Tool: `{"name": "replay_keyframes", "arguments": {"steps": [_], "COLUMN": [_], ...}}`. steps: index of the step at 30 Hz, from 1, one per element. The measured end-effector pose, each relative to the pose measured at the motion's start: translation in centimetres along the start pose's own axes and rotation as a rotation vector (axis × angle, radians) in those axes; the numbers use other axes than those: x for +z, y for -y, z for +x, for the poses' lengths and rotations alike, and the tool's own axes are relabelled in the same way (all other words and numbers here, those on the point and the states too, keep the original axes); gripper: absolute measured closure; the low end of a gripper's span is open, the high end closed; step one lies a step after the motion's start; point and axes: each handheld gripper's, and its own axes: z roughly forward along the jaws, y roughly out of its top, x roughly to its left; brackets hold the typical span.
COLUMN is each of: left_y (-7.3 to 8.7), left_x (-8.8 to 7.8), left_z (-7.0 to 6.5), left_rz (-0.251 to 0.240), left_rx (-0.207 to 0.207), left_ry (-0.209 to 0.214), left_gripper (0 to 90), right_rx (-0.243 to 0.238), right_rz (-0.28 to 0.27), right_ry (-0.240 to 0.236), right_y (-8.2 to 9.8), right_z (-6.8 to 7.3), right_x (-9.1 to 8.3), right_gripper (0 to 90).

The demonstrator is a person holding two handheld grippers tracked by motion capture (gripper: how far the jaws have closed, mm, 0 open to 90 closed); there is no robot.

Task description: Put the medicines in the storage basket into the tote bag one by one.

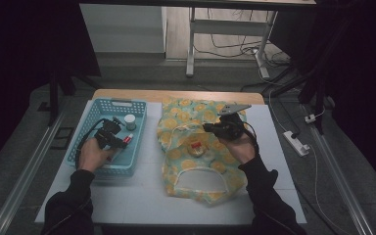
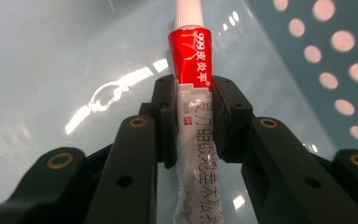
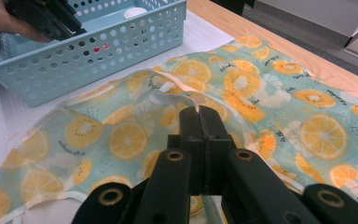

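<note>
- L gripper (image 2: 193, 123): jaws pinched on ointment tube (image 2: 192, 93) at mid-body, just below the red band; cap end points away.
- Tube lies inside blue basket (image 1: 92, 122), near its floor; white jar (image 1: 130, 121) sits apart at the far end.
- Tube judged light, soft-walled, glossy, so slip-prone; grip best kept mid-body w/ modest squeeze, not at the cap.
- R gripper (image 3: 200, 122): jaws pressed together on white edge trim of lemon-print bag (image 3: 270, 93). Fabric limp, expected to sag.
</note>
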Motion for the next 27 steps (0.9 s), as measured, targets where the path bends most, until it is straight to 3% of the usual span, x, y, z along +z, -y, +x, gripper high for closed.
{"name": "replay_keyframes", "arguments": {"steps": [7, 16, 27], "left_y": [-0.2, -0.2, -0.3], "left_x": [-0.7, -2.1, -4.0], "left_z": [0.2, 0.3, 0.4], "left_rz": [-0.035, -0.101, -0.164], "left_rx": [-0.039, -0.006, -0.007], "left_ry": [0.015, 0.018, 0.034], "left_gripper": [72.1, 72.2, 72.2], "right_rx": [0.001, -0.003, -0.002], "right_rz": [0.002, -0.004, -0.010], "right_ry": [-0.002, -0.001, 0.001], "right_y": [0.0, -0.1, -0.1], "right_z": [0.1, 0.1, 0.1], "right_x": [0.1, 0.0, 0.0], "right_gripper": [90.0, 89.9, 90.0]}}
